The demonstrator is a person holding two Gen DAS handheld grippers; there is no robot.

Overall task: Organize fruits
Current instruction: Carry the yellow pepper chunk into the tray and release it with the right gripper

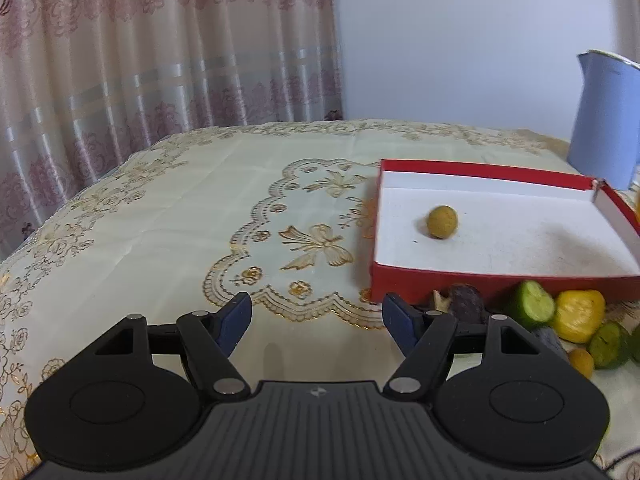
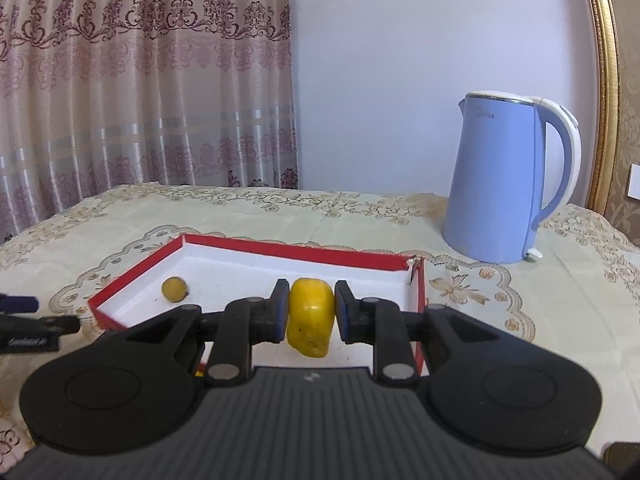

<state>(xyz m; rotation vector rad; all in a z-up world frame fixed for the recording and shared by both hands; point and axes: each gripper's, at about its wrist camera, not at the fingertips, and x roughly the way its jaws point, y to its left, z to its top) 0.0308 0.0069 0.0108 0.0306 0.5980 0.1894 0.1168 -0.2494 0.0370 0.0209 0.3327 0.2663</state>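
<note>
Behind our table (image 2: 240, 216) hangs a curtain (image 2: 140, 80). Our right gripper (image 2: 308, 306) clamps a yellow fruit (image 2: 310, 316) above the red box (image 2: 280, 250); our left gripper (image 1: 316, 316) stands wide open beside the box.

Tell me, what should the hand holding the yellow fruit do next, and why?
Probably lower it a little and let go. The right gripper is shut on the yellow fruit, which looks to be over the white floor of the red box, where one small round fruit already lies. The left gripper is open and empty, apart from the box.
</note>
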